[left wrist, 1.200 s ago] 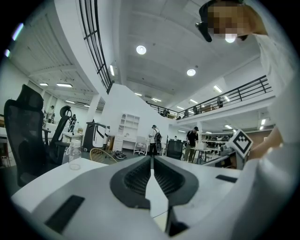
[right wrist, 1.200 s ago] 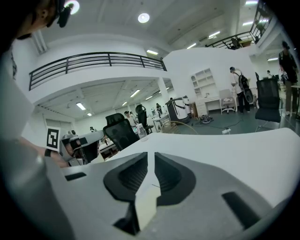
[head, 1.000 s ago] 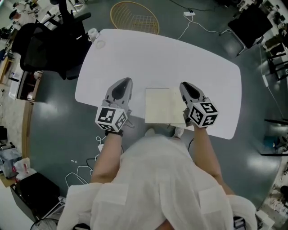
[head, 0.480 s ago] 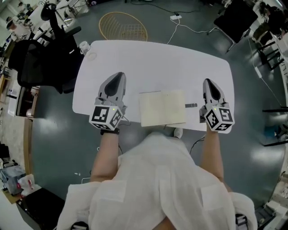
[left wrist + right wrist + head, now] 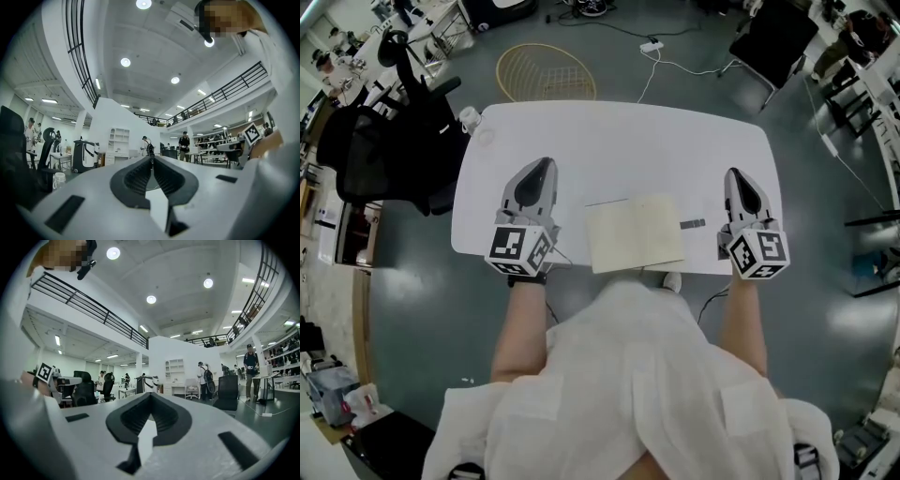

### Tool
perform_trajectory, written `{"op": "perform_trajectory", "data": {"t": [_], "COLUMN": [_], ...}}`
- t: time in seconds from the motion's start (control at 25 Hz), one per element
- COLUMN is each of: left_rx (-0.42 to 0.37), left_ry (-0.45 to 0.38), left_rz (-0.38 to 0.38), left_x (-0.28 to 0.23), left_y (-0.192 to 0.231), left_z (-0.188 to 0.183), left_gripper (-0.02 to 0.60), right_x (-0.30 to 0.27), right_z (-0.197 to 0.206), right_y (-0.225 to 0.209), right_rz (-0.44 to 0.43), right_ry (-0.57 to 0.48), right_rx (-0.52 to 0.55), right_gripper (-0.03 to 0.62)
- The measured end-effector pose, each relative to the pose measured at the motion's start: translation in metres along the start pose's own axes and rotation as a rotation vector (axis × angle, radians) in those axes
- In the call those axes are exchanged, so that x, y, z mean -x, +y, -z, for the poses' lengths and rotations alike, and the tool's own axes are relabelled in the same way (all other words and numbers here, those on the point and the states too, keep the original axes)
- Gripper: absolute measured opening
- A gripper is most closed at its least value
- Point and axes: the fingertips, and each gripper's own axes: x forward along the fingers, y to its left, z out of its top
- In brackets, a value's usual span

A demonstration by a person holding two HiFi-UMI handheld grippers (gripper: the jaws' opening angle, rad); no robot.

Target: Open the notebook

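Observation:
A cream notebook (image 5: 635,232) lies flat on the white table (image 5: 619,150), close to the front edge and right before the person. A short grey strip (image 5: 693,224) sticks out at its right edge. My left gripper (image 5: 539,167) hovers to the notebook's left, apart from it. My right gripper (image 5: 738,175) is held off to the right, beyond the strip. Both point away across the table, roughly level. In the left gripper view the left gripper (image 5: 151,158) has its jaws together with nothing between them. The right gripper (image 5: 149,394) looks the same in its own view. Neither gripper view shows the notebook.
A black office chair (image 5: 384,141) stands by the table's left end, and a small white container (image 5: 469,119) sits at that far-left corner. On the floor beyond the table are a wire basket (image 5: 546,70) and a power strip (image 5: 652,45) with cables. People and desks fill the hall.
My right gripper left the notebook's right edge and swung out to the right, and the grey strip now shows there. The left gripper rose slightly and stayed to the left.

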Motion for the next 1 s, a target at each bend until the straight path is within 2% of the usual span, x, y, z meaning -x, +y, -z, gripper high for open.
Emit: {"op": "perform_trajectory", "data": {"t": [0.56,1.0], "left_rx": [0.009,0.017], "left_ry": [0.001,0.002], "left_rz": [-0.014,-0.032], "left_x": [0.0041,0.0060], "left_y": [-0.0025,0.0000], "left_z": [0.0048,0.0056], "left_gripper": [0.023,0.023], "right_x": [0.0003,-0.0043], "right_z": [-0.0048,0.0022], "right_y": [0.0036,0.0078], "right_rz": [-0.023,-0.031], "right_ry": [0.018,0.042], "right_rx": [0.046,0.039], "right_gripper": [0.002,0.002]}}
